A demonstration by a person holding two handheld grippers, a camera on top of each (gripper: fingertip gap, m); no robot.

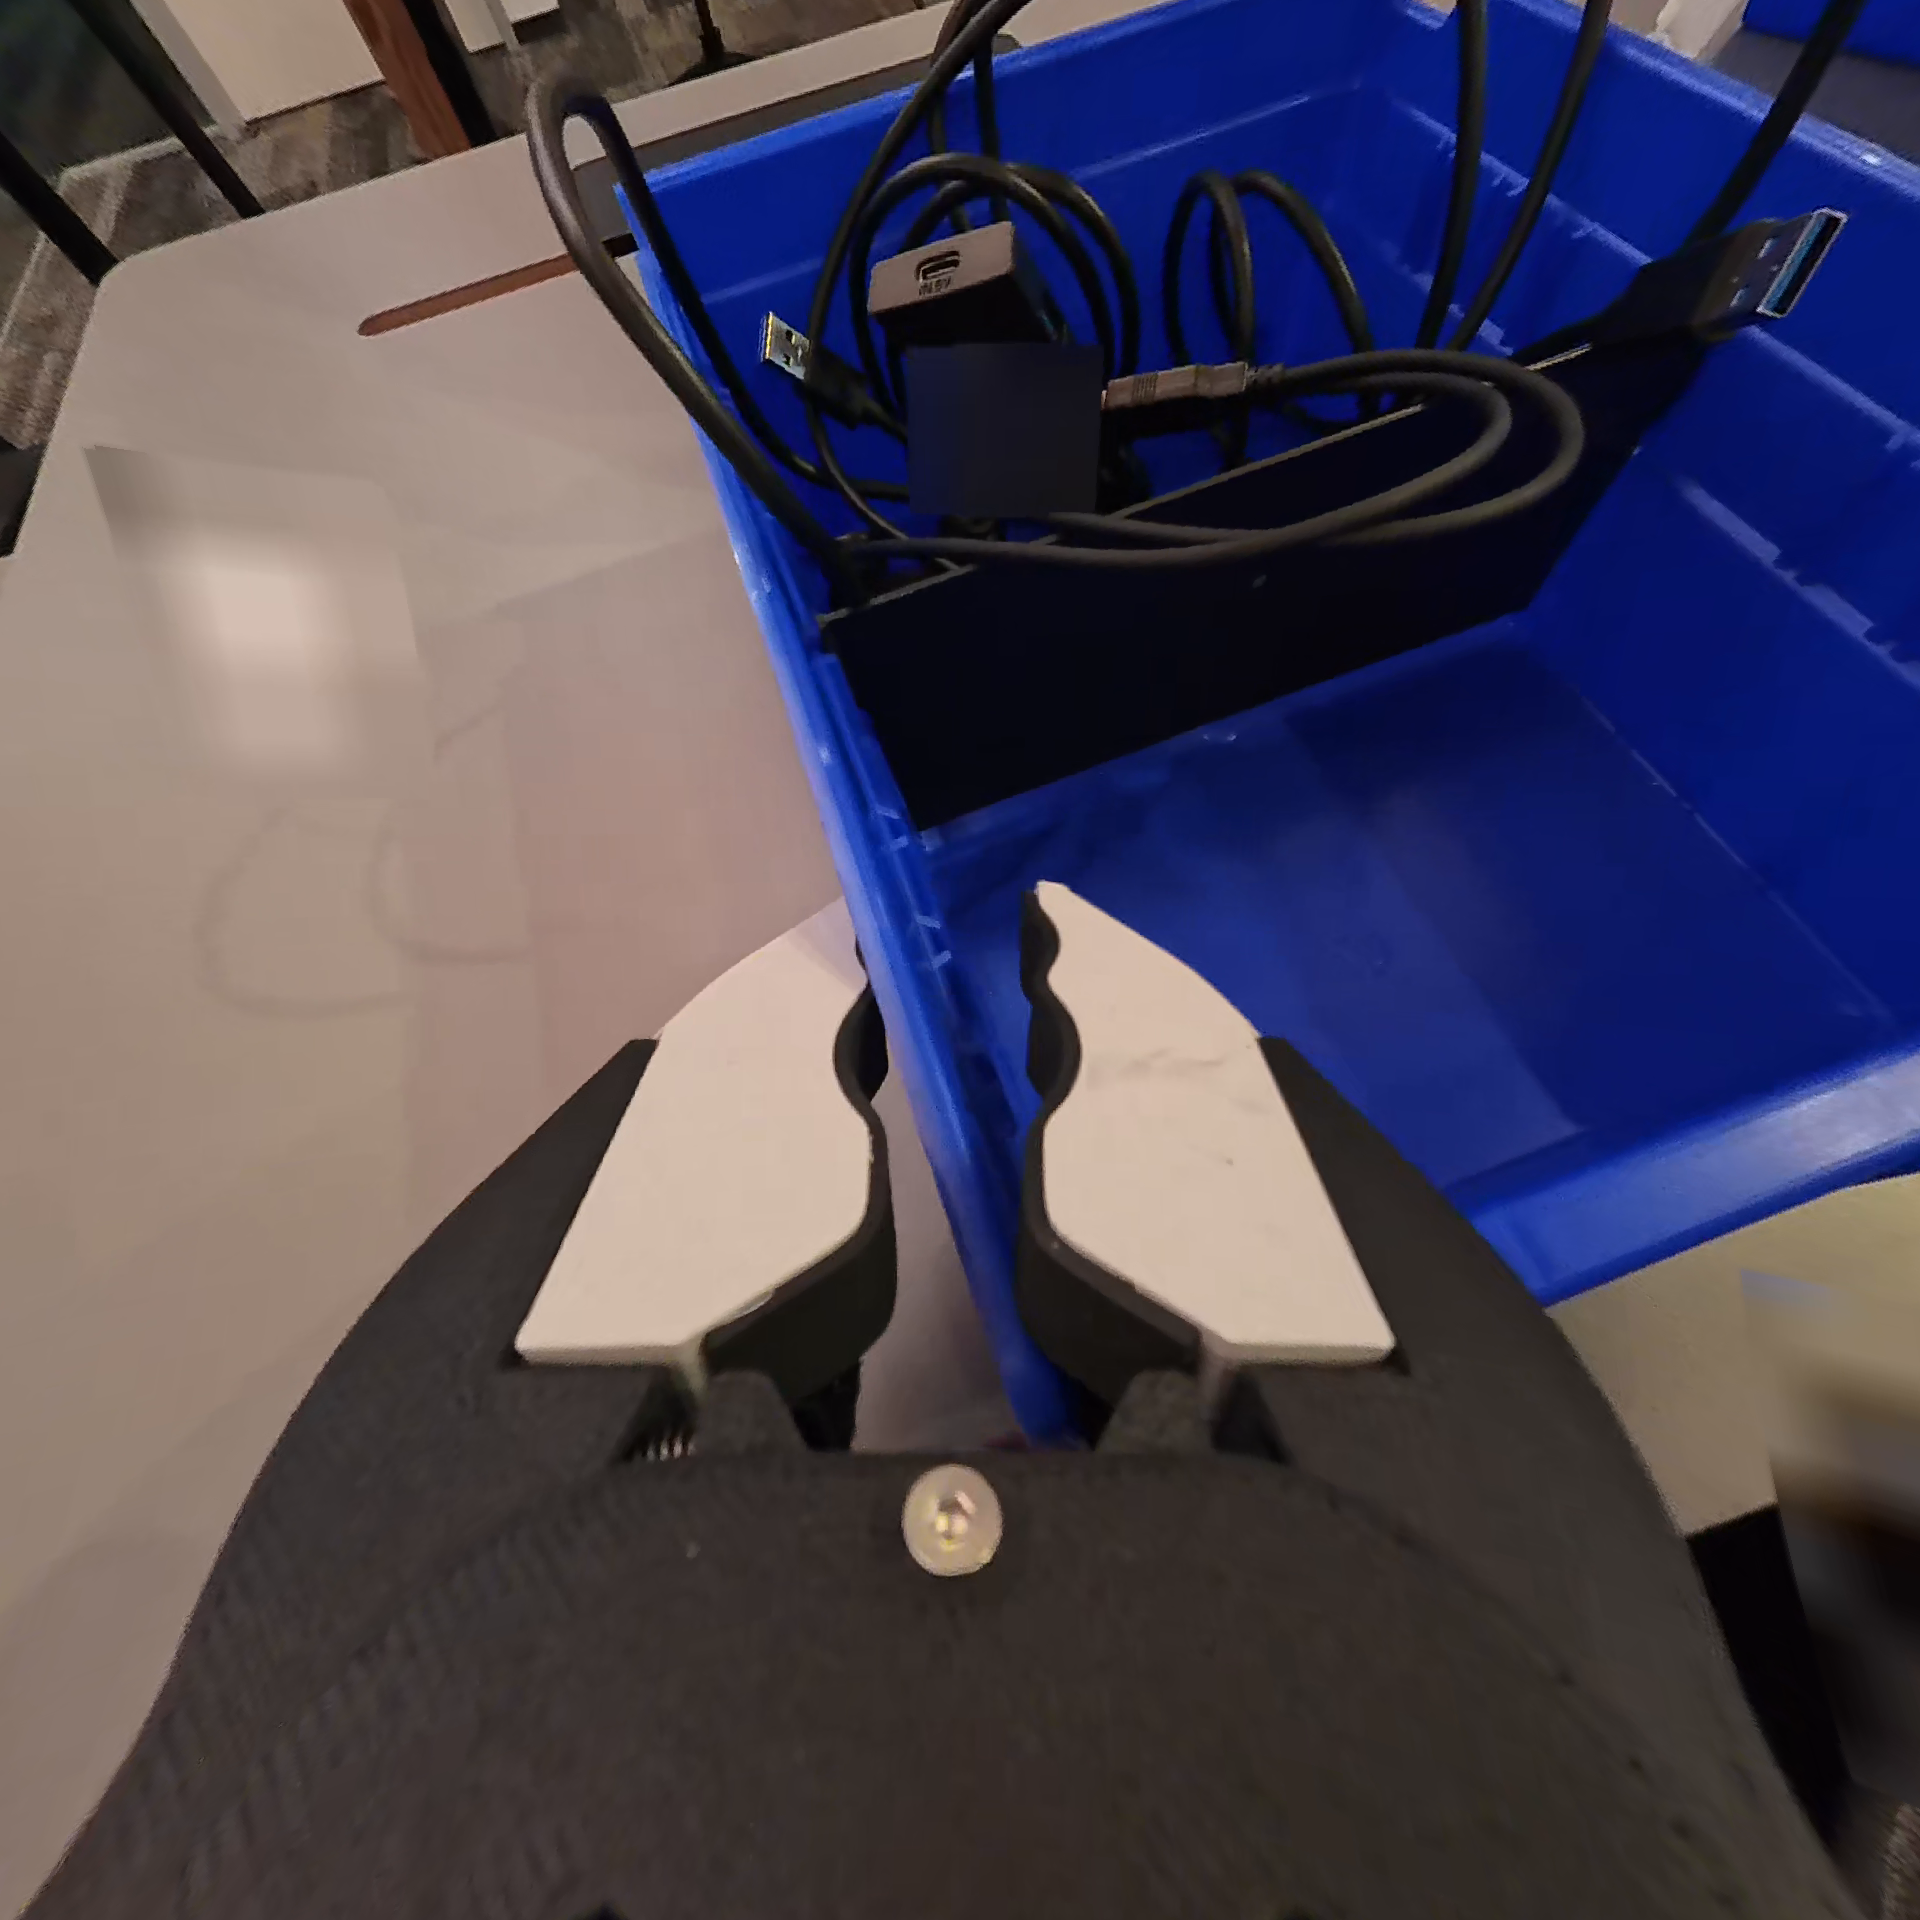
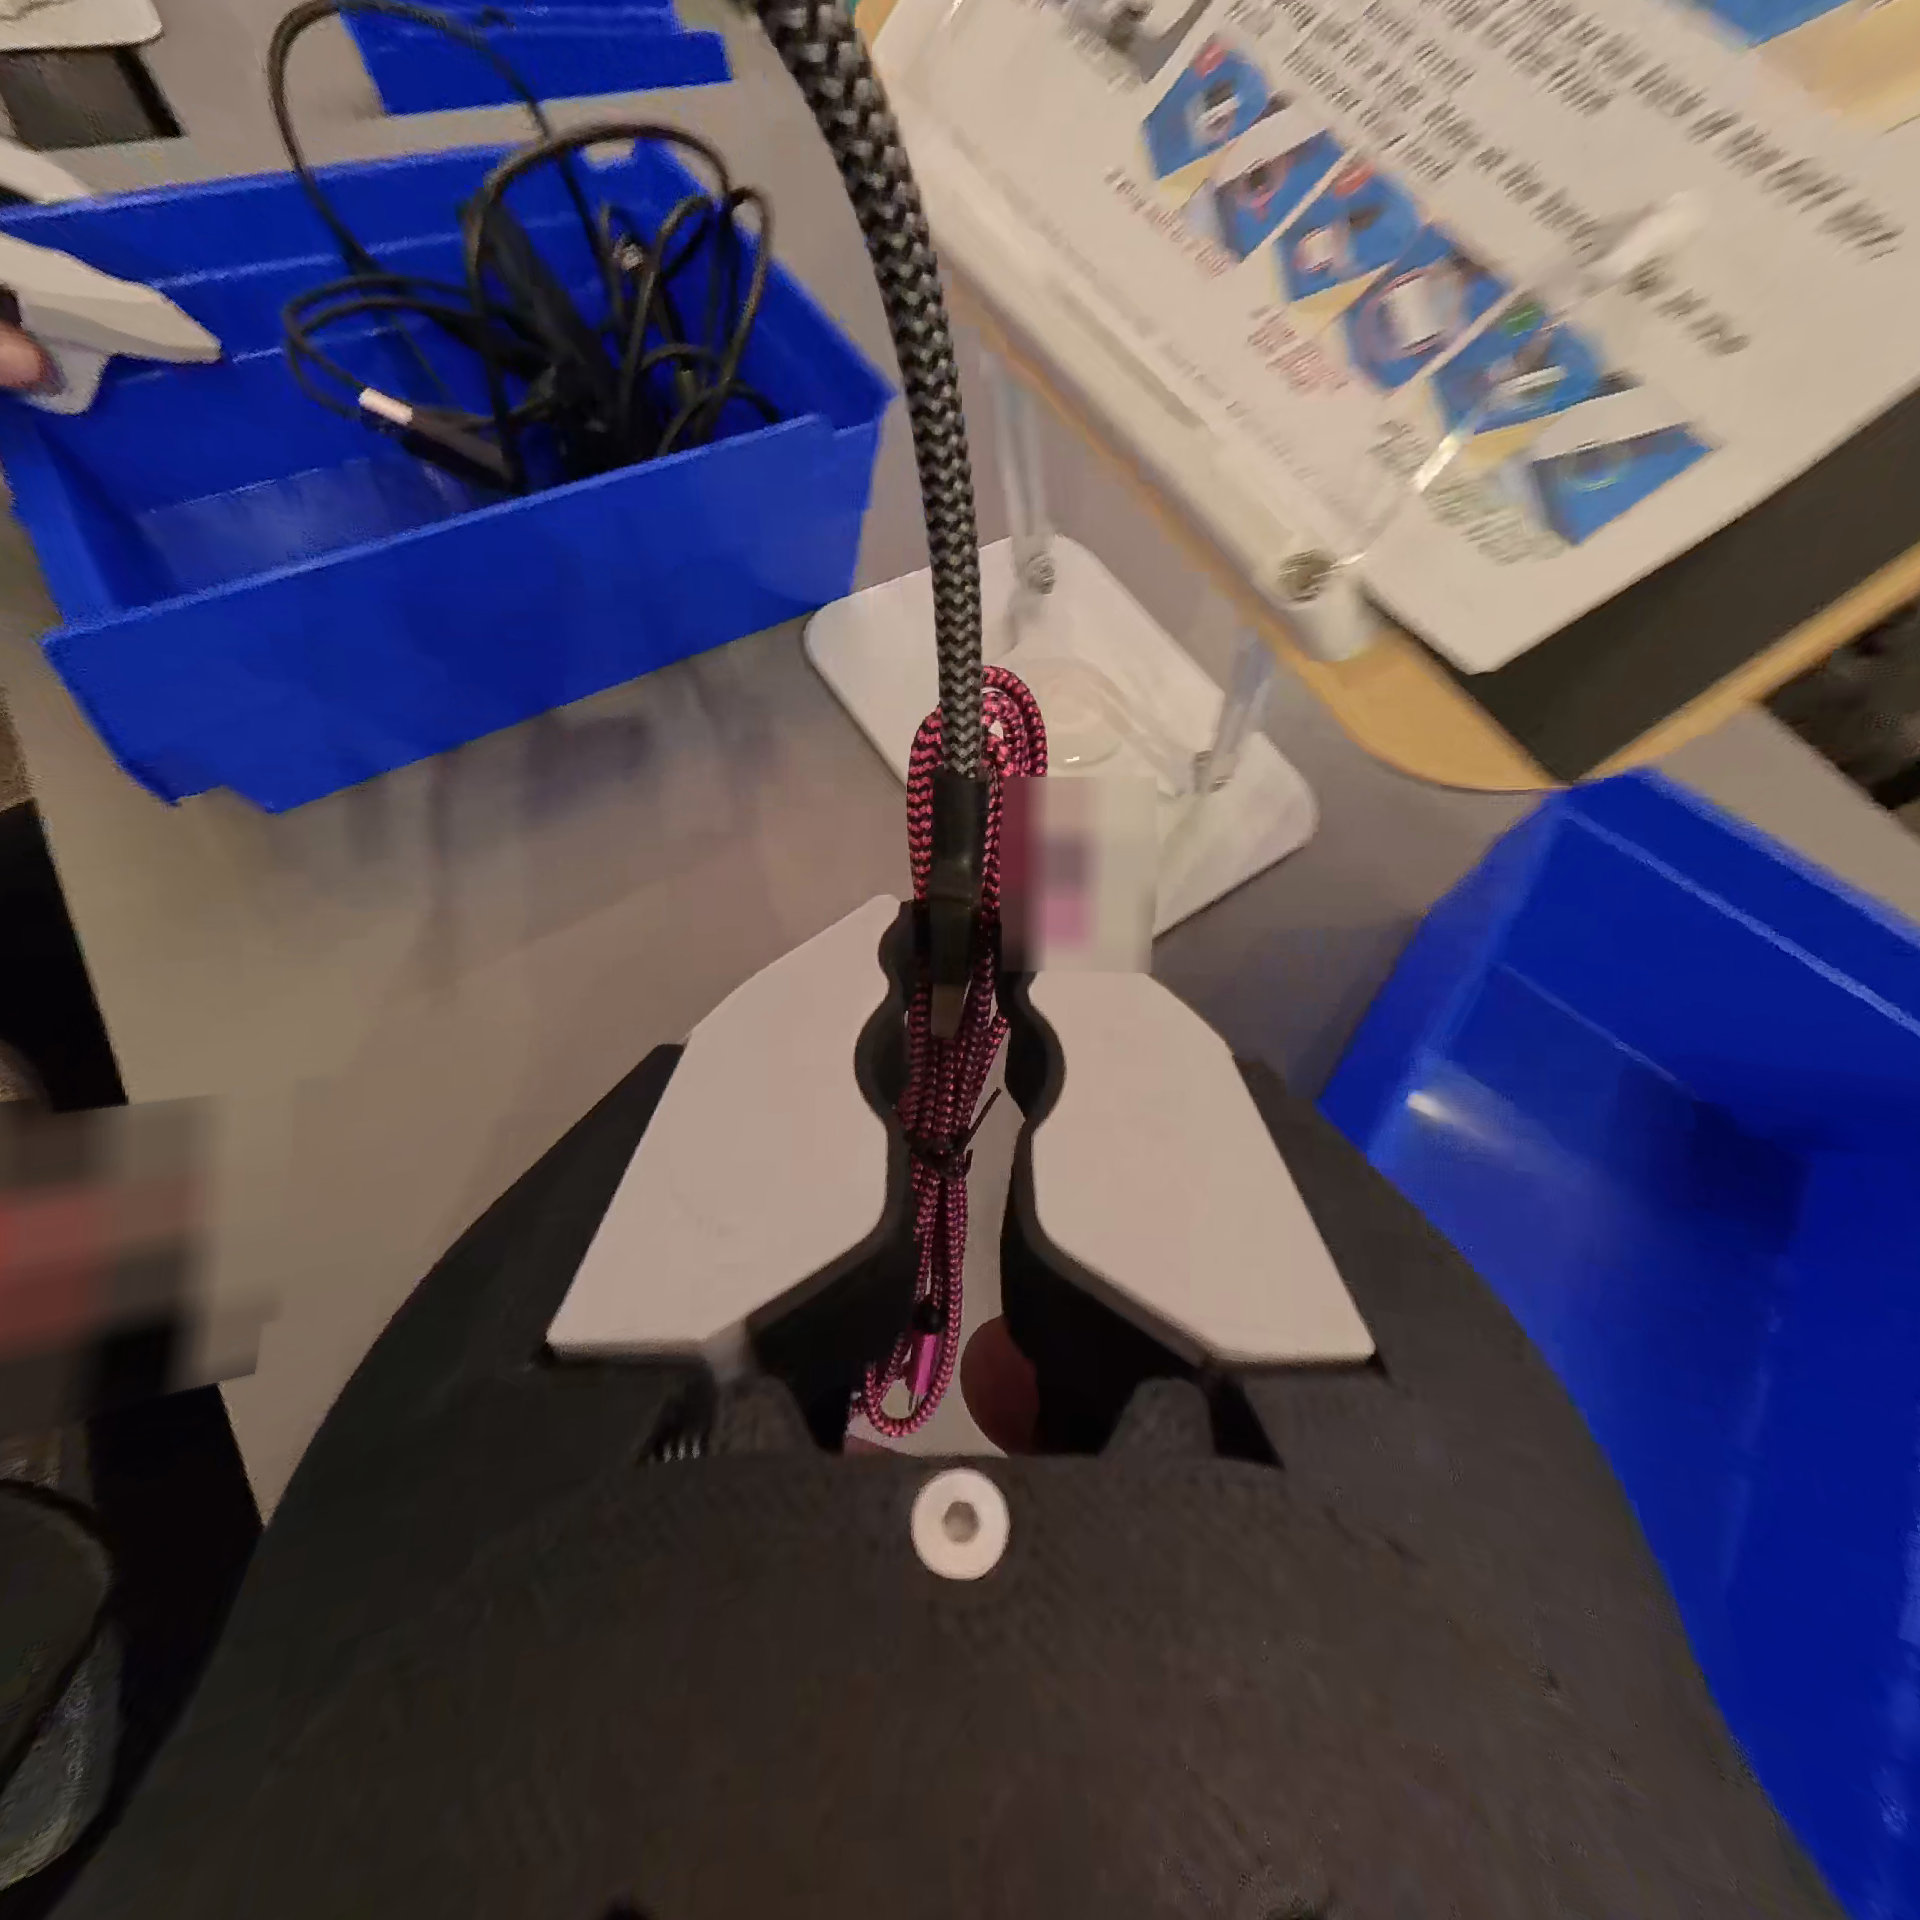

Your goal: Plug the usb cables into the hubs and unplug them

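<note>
The left gripper (image 1: 951,940) straddles the side wall of the blue bin (image 1: 1621,1226), jaws narrowly apart and not clamping it; black usb cables (image 1: 1226,457) lie tangled in its far compartment. The right gripper (image 2: 951,935) has its jaws closed on a grey braided cable's black plug (image 2: 951,914), above a pink braided cable (image 2: 935,1174) coiled on the surface (image 2: 520,935).

Print runs beside small pictures on the instruction sheet (image 2: 1455,260); a short marking sits on the black hub (image 1: 940,272).
</note>
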